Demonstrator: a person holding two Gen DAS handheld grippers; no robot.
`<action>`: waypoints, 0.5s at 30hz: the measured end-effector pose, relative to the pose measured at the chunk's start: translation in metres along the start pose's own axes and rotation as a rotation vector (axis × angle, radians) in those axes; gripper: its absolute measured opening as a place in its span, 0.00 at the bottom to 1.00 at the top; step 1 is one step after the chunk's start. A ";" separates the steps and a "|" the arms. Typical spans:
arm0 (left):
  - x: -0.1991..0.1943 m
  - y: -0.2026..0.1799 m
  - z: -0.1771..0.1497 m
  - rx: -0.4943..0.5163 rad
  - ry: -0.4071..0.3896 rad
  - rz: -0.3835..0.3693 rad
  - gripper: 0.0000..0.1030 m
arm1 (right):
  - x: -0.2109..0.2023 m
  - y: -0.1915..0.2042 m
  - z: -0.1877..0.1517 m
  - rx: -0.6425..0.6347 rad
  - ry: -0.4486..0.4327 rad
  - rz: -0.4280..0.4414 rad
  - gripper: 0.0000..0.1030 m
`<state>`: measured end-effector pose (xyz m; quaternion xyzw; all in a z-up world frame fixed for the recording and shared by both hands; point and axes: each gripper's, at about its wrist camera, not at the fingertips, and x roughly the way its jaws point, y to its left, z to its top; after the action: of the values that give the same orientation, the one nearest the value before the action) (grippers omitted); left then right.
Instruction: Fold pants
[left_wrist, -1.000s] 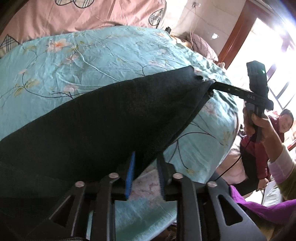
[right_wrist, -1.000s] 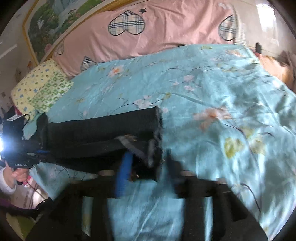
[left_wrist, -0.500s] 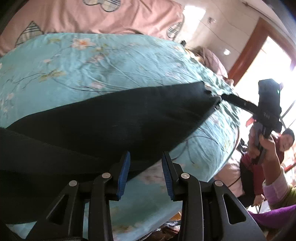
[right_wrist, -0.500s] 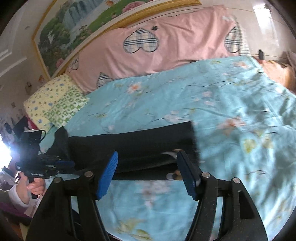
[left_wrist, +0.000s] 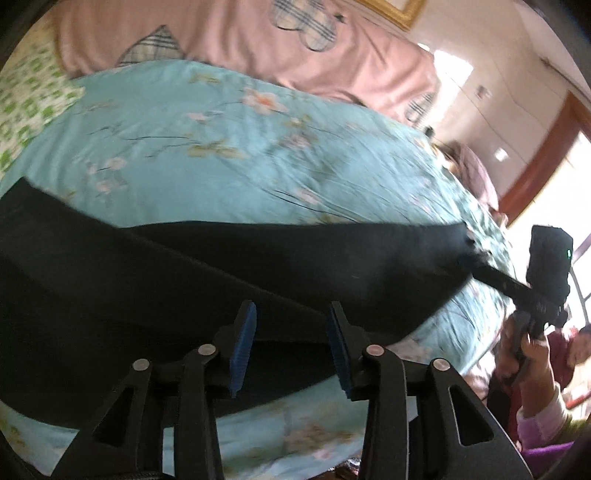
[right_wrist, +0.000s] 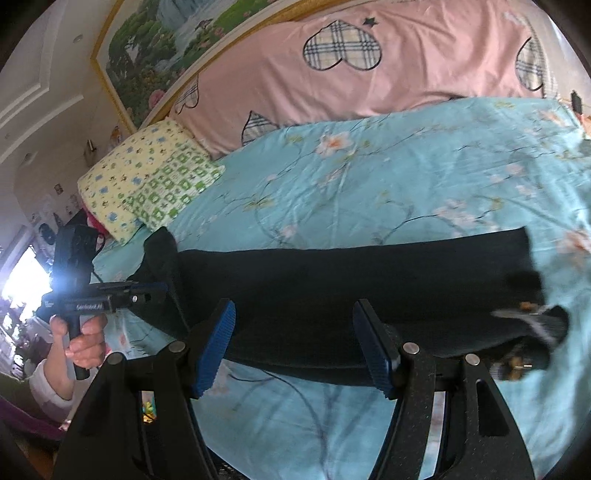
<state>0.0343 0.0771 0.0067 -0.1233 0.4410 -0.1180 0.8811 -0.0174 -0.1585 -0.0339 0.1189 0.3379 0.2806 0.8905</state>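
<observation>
Now, at the far left of the right wrist view, a hand (right_wrist: 83, 341) holds the left gripper (right_wrist: 162, 290) by its handle, beside the yellow and green patterned pillow (right_wrist: 147, 184). From this view its tips are at the left end of the black pants (right_wrist: 351, 288), but its own camera shows the two blue pads (left_wrist: 242, 347) apart, with the dark cloth lying behind them and nothing between them. The pants lie flat in a long band across the light blue floral bedsheet (right_wrist: 369, 177), near the front edge of the bed, with the legs laid one on the other. Behind the sheet a pink cover with plaid hearts (right_wrist: 351, 74) is lying along the head of the bed, and a landscape painting (right_wrist: 166, 55) hangs above it. The right gripper (right_wrist: 301, 345) hovers over the middle of the band, its jaws wide apart and empty. At the right end of the pants some grey lining and small metal parts (right_wrist: 532, 321) are showing. In the left wrist view the right gripper (left_wrist: 469, 258) reaches to the far right end of the pants (left_wrist: 258, 266); there I cannot tell if it touches the cloth
</observation>
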 end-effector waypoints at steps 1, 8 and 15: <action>-0.002 0.005 0.001 -0.013 -0.003 0.013 0.41 | 0.005 0.004 0.000 -0.005 0.008 0.011 0.65; -0.023 0.059 0.024 -0.160 -0.014 0.108 0.48 | 0.036 0.032 0.006 -0.069 0.070 0.063 0.65; -0.054 0.104 0.055 -0.204 -0.061 0.229 0.54 | 0.063 0.066 0.023 -0.147 0.110 0.144 0.65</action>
<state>0.0581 0.1983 0.0456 -0.1647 0.4348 0.0323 0.8847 0.0089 -0.0682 -0.0240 0.0618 0.3551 0.3741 0.8545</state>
